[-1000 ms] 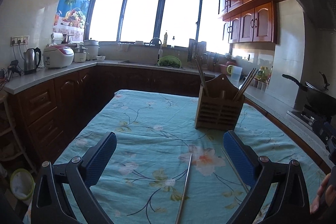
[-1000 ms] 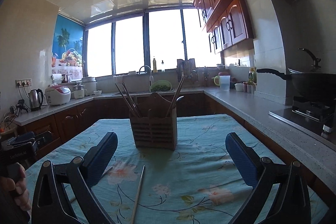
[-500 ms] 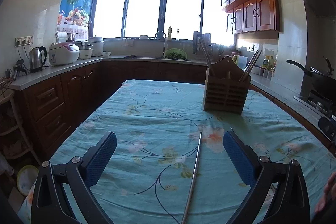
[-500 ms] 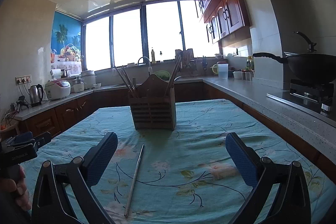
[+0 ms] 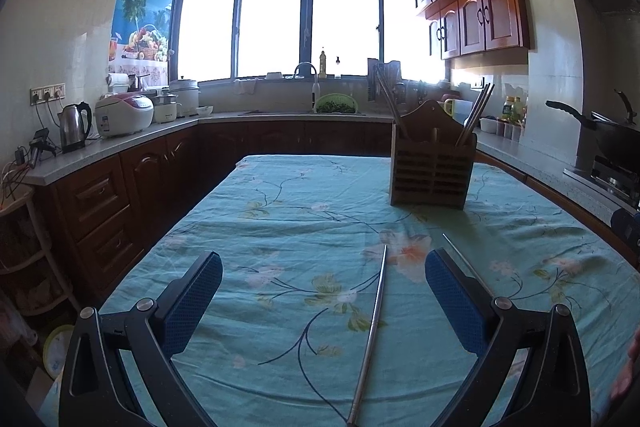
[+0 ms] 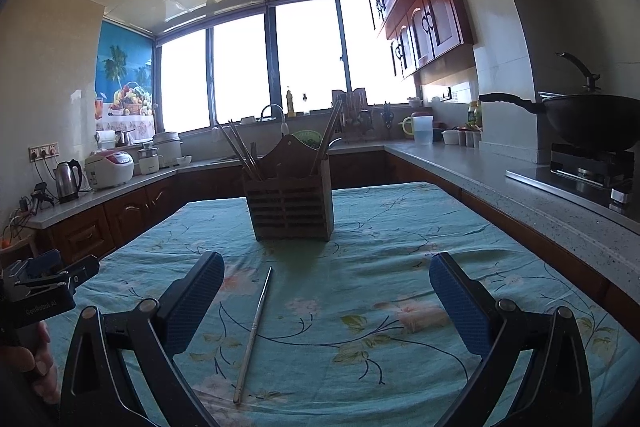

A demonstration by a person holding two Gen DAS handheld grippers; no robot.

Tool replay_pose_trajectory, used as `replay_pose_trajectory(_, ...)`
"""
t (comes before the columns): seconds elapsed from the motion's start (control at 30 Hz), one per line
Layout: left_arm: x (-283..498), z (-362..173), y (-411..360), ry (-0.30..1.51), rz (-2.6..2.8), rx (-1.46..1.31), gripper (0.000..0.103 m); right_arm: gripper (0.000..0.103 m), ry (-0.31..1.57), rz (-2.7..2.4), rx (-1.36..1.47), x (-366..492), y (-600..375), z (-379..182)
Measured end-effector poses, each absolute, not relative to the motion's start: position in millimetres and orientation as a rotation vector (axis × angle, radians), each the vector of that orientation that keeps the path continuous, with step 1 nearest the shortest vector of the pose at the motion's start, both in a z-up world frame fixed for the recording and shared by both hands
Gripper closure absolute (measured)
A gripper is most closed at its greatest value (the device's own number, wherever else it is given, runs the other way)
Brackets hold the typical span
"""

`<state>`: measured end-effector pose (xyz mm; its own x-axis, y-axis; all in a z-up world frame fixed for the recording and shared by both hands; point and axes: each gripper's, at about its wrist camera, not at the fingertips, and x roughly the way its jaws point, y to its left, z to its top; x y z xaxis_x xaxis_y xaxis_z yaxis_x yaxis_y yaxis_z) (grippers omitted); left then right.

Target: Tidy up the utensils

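Bare tablecloth point(image 6: 360, 291) before holder point(image 6: 290, 205)

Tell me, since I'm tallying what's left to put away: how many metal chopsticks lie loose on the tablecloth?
2. One chopstick lies between the left gripper's open fingers; a second chopstick runs partly hidden behind its right finger. More may lie out of view.

Floral-clothed table point(image 5: 304, 219), wooden holder point(image 5: 432, 175), chopsticks point(image 5: 370, 327)

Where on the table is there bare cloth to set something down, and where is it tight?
Free: the tablecloth left of the wooden holder, out to the table's left edge, and in the right wrist view the cloth right of the holder toward the counter. Tight: the strip before the holder, where one metal chopstick and a second lie.
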<state>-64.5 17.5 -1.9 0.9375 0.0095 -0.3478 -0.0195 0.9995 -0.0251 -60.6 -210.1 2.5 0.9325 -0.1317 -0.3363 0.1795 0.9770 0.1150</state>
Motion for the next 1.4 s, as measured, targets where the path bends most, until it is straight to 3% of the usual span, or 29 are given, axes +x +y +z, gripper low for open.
replay_pose_trajectory(1.4, -83.3, -17.1, 20.8, 0.311, 0.033, 0.0, 0.001, 0.0, 0.329, -0.156, 0.125, -73.7, -209.6, -0.9)
